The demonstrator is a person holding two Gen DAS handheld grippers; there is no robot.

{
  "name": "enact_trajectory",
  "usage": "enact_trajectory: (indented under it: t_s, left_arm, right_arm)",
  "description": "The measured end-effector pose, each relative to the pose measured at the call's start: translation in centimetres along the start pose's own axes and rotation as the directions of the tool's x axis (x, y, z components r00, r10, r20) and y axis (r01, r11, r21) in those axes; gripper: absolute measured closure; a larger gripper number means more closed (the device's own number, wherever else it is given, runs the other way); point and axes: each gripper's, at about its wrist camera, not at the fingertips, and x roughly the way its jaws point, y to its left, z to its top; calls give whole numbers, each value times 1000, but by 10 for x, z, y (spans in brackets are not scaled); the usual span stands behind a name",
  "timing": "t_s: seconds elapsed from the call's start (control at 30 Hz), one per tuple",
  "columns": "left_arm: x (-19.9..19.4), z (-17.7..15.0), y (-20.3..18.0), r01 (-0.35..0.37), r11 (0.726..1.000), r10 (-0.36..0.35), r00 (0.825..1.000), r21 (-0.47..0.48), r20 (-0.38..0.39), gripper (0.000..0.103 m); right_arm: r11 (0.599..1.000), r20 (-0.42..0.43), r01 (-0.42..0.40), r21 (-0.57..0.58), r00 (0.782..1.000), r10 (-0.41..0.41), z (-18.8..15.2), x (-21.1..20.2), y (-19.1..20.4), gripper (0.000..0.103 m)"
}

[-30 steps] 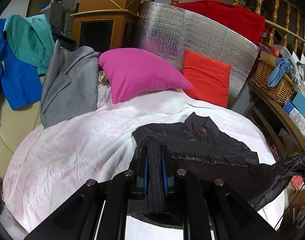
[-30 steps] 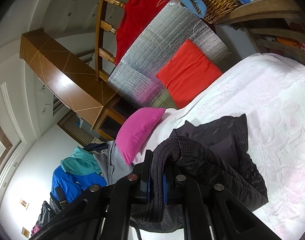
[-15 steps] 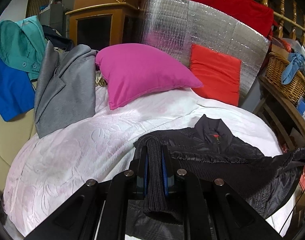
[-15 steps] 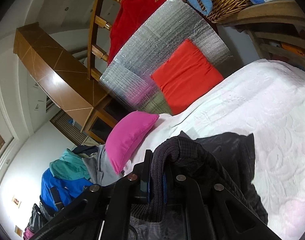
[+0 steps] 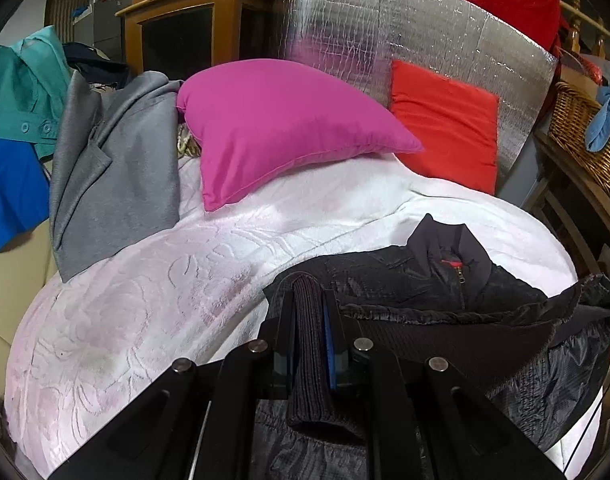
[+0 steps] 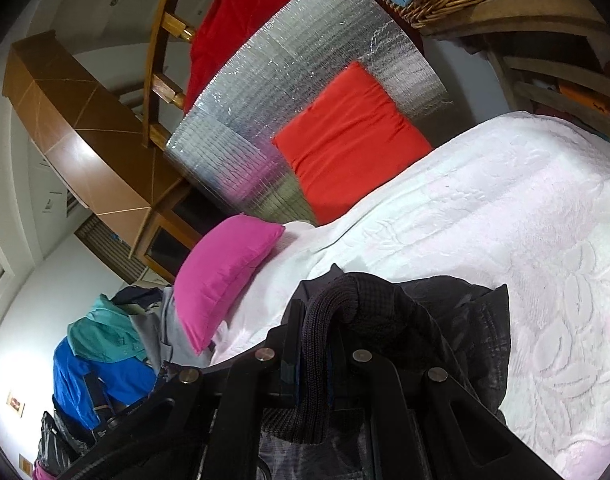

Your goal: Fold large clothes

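A black quilted jacket [image 5: 445,284] with a stand-up collar and a red zip tab lies on the white bedspread [image 5: 165,292], collar toward the pillows. My left gripper [image 5: 310,308] is shut on the jacket's ribbed knit hem. My right gripper [image 6: 315,320] is shut on another ribbed knit part of the same jacket [image 6: 457,320], which drapes from the jaws down onto the bedspread [image 6: 505,208]. The jacket's lower part hangs between the two grippers, below the views.
A magenta pillow [image 5: 281,128] and a red cushion [image 5: 445,120] lean on a silver foil panel [image 5: 405,32]. A grey coat [image 5: 113,168], teal and blue garments [image 5: 13,120] pile at left. A wicker basket [image 5: 585,132] stands on a shelf at right.
Both grippers have moved forward toward the pillows, carrying the jacket's hem over its body. The collar now lies closer to the left gripper. Both grips are unchanged.
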Motion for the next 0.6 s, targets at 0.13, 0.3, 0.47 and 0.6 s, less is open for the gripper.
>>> enact_trajectory:
  t_s: [0.13,0.3,0.47,0.6]
  left_arm:
    - [5,8,-4,-5,1000,5,1000,20,-1,91]
    - [14,24,-13,-17,998,16,1000,53,16,91]
    - [40,36,-23,-38,997,38,999,74,-6,91]
    - [77,33,-29,-68,992,76,995,105,-67,90]
  right_arm:
    - [1000,-1,9,-5,1000,-9,7,7,0,95]
    - [1000,12,11,-1,1000,-11,25,20,0,95]
    - [998,-18,64,22,998,-63,32,55,-17,95]
    - [992,-70,119,37,991,-116,30,86,-41,95]
